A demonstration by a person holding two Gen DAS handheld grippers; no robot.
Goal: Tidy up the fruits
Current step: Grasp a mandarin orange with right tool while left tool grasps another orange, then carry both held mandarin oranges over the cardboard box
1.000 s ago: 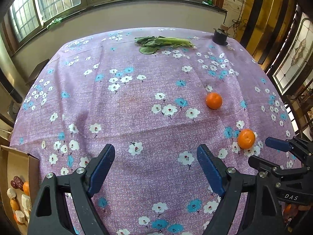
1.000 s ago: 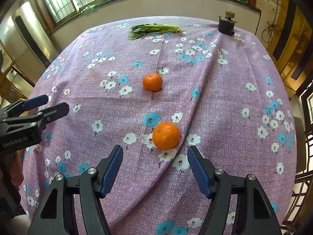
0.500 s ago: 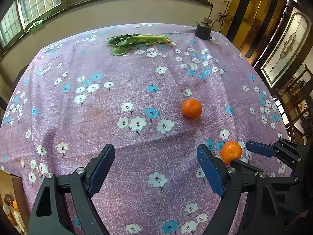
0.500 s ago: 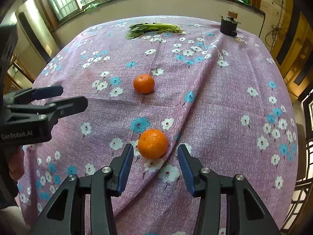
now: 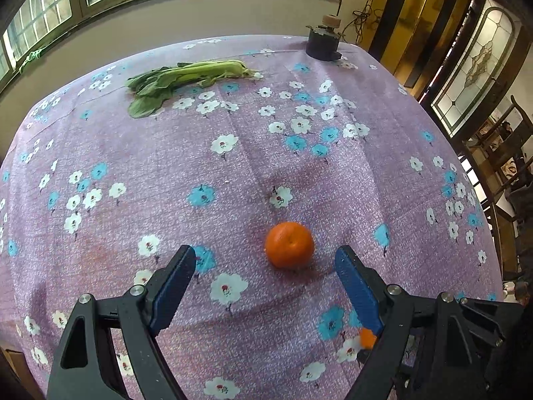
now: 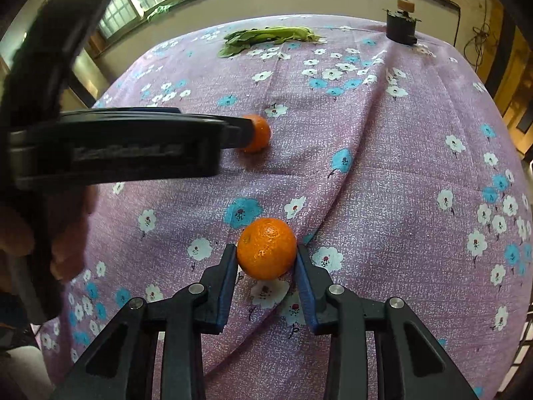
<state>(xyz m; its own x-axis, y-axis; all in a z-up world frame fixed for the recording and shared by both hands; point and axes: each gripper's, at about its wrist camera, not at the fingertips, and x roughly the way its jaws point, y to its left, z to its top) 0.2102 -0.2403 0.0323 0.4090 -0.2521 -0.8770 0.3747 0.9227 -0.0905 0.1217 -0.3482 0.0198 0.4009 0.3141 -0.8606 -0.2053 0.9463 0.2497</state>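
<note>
Two oranges lie on a purple flowered tablecloth (image 5: 140,180). The far orange (image 5: 289,244) sits just ahead of my open left gripper (image 5: 265,271), between the lines of its blue pads, not touched. It also shows in the right wrist view (image 6: 259,132), half hidden behind the left gripper's body. My right gripper (image 6: 266,260) is shut on the near orange (image 6: 266,248), both blue pads pressing its sides, still on the cloth. A sliver of that orange (image 5: 366,337) shows in the left wrist view.
A bunch of green leafy vegetables (image 5: 180,78) lies at the far side of the table. A small dark round device (image 5: 321,41) stands at the far right corner. Windows run behind the table; the cloth has a raised fold (image 6: 363,140).
My right gripper has closed from wide open onto the near orange. My left gripper has moved forward and right, bringing the far orange between its open fingers.
</note>
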